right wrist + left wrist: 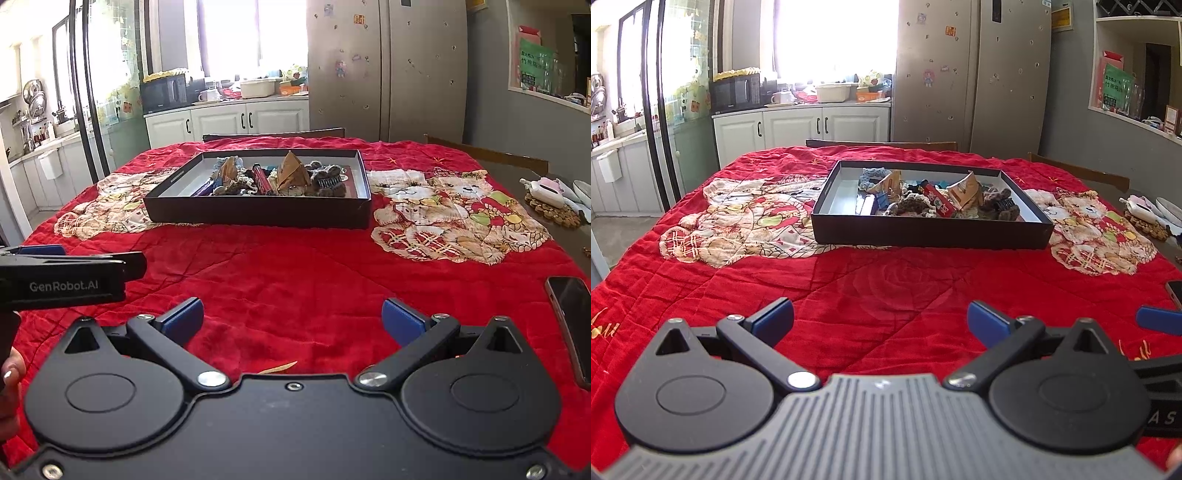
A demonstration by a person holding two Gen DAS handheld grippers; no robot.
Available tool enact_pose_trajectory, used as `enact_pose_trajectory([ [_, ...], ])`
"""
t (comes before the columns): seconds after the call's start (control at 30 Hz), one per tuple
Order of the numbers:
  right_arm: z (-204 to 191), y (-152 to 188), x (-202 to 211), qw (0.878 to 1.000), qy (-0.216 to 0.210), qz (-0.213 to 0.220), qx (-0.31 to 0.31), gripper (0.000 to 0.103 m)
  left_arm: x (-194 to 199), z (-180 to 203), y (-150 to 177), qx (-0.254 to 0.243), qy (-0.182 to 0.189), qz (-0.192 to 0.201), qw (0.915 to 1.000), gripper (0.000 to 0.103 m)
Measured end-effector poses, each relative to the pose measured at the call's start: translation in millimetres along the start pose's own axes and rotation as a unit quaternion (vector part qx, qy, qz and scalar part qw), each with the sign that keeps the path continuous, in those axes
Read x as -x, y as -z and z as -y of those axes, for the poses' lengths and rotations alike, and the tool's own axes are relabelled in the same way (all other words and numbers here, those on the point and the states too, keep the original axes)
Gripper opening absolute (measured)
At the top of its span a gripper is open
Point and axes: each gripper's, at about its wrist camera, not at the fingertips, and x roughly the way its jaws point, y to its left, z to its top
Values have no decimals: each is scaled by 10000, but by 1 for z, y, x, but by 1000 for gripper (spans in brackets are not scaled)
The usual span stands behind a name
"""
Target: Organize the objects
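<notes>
You held both the left tongs (880, 319) and right tongs (293, 319) wide open and empty, short of the shallow black cardboard tray (258, 213) where the small items already lay gathered.

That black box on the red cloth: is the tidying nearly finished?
The small items, packets and crocheted pieces, all lie heaped inside the black box; none lie loose on the red cloth. Both the left gripper and right gripper hover open and empty. That fits a finished gathering, or a pile awaiting sorting; a phone lies at the table's edge.
</notes>
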Motion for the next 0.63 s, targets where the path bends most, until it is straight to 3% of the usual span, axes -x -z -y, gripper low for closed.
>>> enact_pose_trajectory([
  [0.63, -1, 3, -2, 10000, 21, -9, -20, 103, -2, 3, 3, -91, 69, -26, 9999, 103],
])
